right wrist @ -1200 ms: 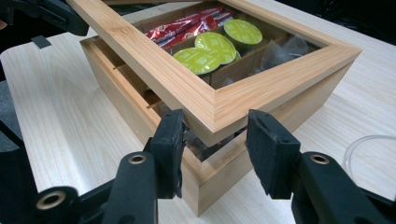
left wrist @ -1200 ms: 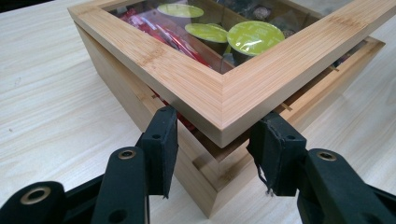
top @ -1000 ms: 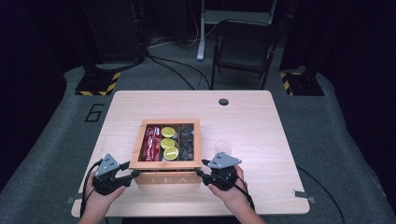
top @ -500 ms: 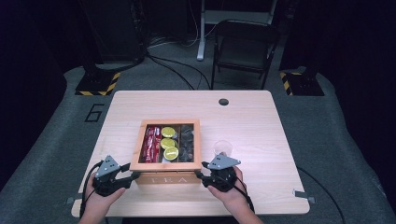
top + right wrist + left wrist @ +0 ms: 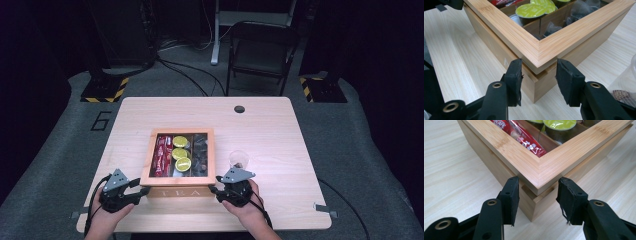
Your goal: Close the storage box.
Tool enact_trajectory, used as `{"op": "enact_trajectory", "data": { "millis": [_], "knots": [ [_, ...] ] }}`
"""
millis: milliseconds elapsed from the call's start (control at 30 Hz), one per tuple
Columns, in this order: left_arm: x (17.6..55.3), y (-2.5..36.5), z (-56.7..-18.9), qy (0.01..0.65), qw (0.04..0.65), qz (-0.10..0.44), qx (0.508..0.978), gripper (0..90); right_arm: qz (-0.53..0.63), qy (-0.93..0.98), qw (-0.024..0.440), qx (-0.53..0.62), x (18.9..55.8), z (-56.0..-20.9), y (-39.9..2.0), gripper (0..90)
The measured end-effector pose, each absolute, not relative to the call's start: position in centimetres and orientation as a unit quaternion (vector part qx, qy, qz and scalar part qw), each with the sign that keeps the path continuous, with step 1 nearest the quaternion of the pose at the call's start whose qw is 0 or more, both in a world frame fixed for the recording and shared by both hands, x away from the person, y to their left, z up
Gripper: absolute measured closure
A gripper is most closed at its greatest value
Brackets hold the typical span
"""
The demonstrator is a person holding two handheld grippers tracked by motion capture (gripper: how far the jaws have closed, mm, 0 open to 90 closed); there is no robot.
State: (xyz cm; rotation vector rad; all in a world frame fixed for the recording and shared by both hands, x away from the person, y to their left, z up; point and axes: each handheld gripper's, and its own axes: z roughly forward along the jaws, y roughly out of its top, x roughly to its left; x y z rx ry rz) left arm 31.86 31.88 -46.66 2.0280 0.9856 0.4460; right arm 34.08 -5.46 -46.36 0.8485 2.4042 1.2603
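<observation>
I hold both tools at the near corners of the square bamboo tea box with a glass-paned lid (image 5: pixel 178 184), which sits near the middle of the pale wooden table (image 5: pixel 280 125), its near front toward me.

Left gripper (image 5: pixel 131 192): at the box's near-left corner. In the left gripper view the corner of the lid frame (image 5: pixel 541 173) stands between the two black jaws, and I see daylight on both sides, so the jaws stand apart and grip nothing.

Right gripper (image 5: pixel 220 191): at the box's near-right corner, mirrored. In the right gripper view the jaws likewise straddle the lid corner without pressing it; contact on the left pad is possible, though the angle is too shallow to be sure.

I judge this symmetric placement serves to lift the lid evenly from both corners, where its overhang gives a purchase.

Inside the box: red sachets (image 5: pixel 163 152) at its left, lime-green capsules (image 5: pixel 181 152) at its middle, dark packets (image 5: pixel 201 150) at its right.

Just right of the box: a clear plastic cup (image 5: pixel 238 159) holding something brown.
</observation>
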Motion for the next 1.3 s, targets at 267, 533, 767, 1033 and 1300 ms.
{"op": "enact_trajectory", "data": {
  "millis": [267, 533, 767, 1033, 1300],
  "knots": [
    [32.0, 31.6, -47.1, 0.395, 0.397, 0.170, 0.811, 42.4, 0.432, 0.840, 0.139, 0.296, 34.2, -46.6, -5.5, 56.5],
    [32.0, 31.4, -47.1, 0.393, 0.399, 0.171, 0.810, 38.9, 0.438, 0.838, 0.138, 0.294, 34.2, -46.6, -5.4, 50.9],
    [32.1, 32.1, -46.0, 0.399, 0.427, 0.172, 0.793, 38.8, 0.448, 0.832, 0.142, 0.295, 34.0, -45.9, -5.5, 47.7],
    [33.0, 32.3, -44.6, 0.404, 0.429, 0.172, 0.789, 38.7, 0.463, 0.823, 0.136, 0.301, 34.7, -43.7, -6.3, 47.1],
    [34.3, 32.1, -43.6, 0.409, 0.428, 0.183, 0.785, 38.0, 0.458, 0.823, 0.140, 0.305, 34.8, -43.1, -7.1, 46.3]
  ]
}}
